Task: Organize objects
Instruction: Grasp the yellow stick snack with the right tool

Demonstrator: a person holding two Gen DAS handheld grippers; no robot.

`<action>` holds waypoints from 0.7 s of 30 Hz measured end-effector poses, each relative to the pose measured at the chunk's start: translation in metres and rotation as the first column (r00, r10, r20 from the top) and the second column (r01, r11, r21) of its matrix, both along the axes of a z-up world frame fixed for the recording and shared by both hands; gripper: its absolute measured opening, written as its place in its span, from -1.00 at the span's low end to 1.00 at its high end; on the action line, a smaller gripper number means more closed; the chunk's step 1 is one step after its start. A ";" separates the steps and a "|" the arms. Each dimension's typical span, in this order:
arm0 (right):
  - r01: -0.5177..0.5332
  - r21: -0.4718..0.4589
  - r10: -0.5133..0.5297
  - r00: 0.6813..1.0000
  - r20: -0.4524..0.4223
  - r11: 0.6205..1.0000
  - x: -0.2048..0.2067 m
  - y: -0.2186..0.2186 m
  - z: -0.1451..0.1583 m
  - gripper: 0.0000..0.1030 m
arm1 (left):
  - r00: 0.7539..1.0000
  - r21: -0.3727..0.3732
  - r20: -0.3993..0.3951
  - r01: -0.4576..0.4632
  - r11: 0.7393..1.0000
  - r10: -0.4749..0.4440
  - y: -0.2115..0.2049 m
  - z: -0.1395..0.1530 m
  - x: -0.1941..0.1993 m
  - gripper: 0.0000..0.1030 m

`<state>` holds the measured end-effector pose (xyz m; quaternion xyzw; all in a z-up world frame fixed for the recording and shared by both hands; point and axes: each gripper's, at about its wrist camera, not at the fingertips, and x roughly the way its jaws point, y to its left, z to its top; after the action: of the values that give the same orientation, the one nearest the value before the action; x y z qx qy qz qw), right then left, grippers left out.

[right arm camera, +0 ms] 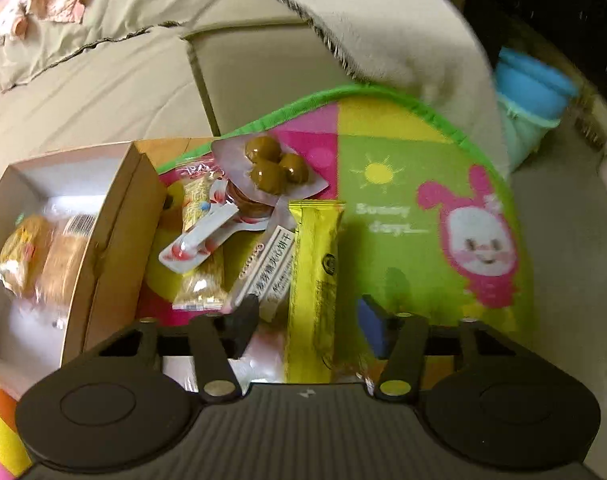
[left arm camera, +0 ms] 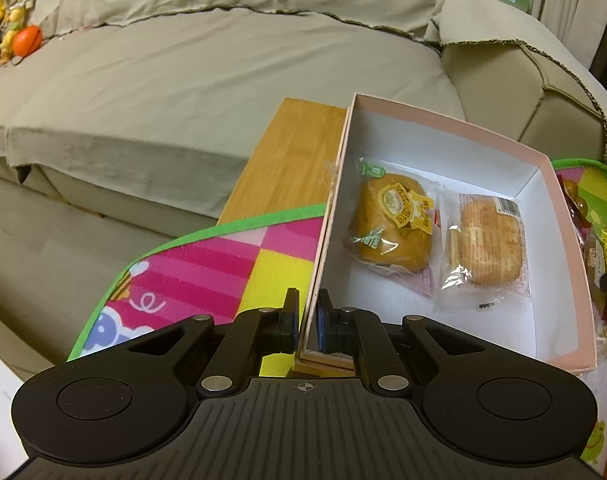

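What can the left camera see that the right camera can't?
Only the left camera shows the left tongs pinching the box's wall, plus an orange ball on the sofa. Only the right camera shows the right tongs around a yellow snack bar, and brown sweets. Both show the box with two wrapped cakes.

Two wrapped buns (left arm camera: 443,232) in box (left arm camera: 559,280)

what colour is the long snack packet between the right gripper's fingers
Yellow, with small dark print on the long snack packet; clearest in the right wrist view.
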<state>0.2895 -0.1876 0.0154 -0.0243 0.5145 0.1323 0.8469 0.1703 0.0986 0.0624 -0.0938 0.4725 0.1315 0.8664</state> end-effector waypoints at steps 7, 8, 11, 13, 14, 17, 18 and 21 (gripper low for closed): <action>-0.015 0.097 0.024 0.995 -0.094 0.995 -0.023 -0.013 0.004 -0.58 | 1.000 -0.011 0.011 -0.002 1.000 0.002 0.001 0.000 -0.002 -0.81; -0.015 0.114 0.029 0.992 -0.121 0.993 -0.032 -0.015 0.005 -0.58 | 1.000 -0.014 0.013 0.001 1.000 -0.001 0.001 0.000 -0.002 -0.81; -0.008 0.143 0.035 0.981 -0.191 0.990 -0.064 -0.015 0.004 -0.58 | 1.000 -0.025 0.017 0.007 1.000 -0.007 0.003 0.000 -0.002 -0.81; 0.008 0.152 0.030 0.970 -0.243 0.988 -0.085 -0.012 0.000 -0.58 | 1.000 -0.027 0.019 0.014 1.000 -0.014 0.004 0.000 -0.002 -0.81; 0.015 0.155 0.027 0.964 -0.263 0.988 -0.098 -0.009 -0.001 -0.58 | 1.000 -0.028 0.019 0.018 0.999 -0.018 0.004 0.000 -0.002 -0.81; 0.011 0.130 0.025 0.962 -0.272 0.991 -0.128 0.001 -0.005 -0.58 | 0.999 -0.029 0.019 0.033 0.999 -0.033 0.004 0.000 -0.003 -0.81; 0.011 0.124 0.023 0.962 -0.274 0.992 -0.134 0.003 -0.005 -0.58 | 0.999 -0.027 0.018 0.040 0.999 -0.040 0.003 0.000 -0.002 -0.81; 0.010 0.113 0.022 0.961 -0.276 0.994 -0.154 0.007 -0.001 -0.58 | 0.999 -0.019 0.014 0.051 0.999 -0.050 0.002 0.000 -0.002 -0.81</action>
<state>0.1358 -0.1805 0.0142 0.0407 0.6194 0.1659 0.7663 0.1679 0.1006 0.0623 -0.0912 0.4701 0.1042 0.8717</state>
